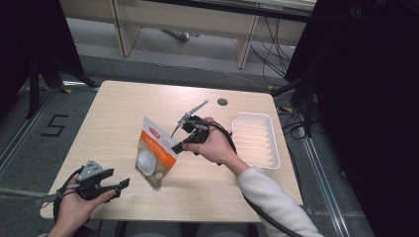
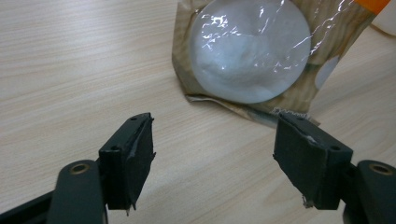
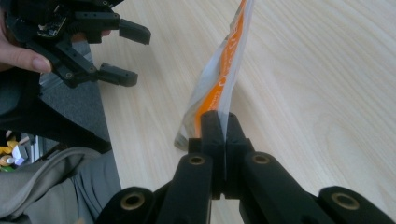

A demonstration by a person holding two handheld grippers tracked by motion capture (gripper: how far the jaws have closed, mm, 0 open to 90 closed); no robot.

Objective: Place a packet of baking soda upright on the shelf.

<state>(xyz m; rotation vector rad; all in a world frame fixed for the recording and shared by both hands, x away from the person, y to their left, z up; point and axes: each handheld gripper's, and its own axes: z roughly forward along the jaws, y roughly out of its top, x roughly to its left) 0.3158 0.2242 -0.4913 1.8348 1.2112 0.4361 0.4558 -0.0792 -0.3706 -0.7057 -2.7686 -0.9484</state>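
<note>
1. Jaws of the left gripper (image 2: 212, 161) stand wide apart with nothing between them, hovering low over the worktop (image 1: 123, 103) just short of the bottom seam of the snack pouch (image 1: 157, 154).
2. Jaws of the right gripper (image 3: 223, 140) are pressed fully together on the pouch's top edge — the pouch (image 3: 219, 79) hangs from them, its lower end at or just above the wood.
3. Risk: the grip takes only a thin strip of slick film, so the heavy white contents behind the clear window (image 2: 250, 49) could pull the pouch out of the jaws; a quick lift or swing would likely do it.
4. Risk: if the left jaws close on the bulging window rather than the flat seam, they may crush or burst what is inside.
5. Beyond the right jaws lies a white ribbed tray (image 1: 257, 139) — a swinging pouch might knock it.
6. Pale wood-grain worktop, a cable hole near its far edge; grey floor, dark curtains and loose cables around it.
</note>
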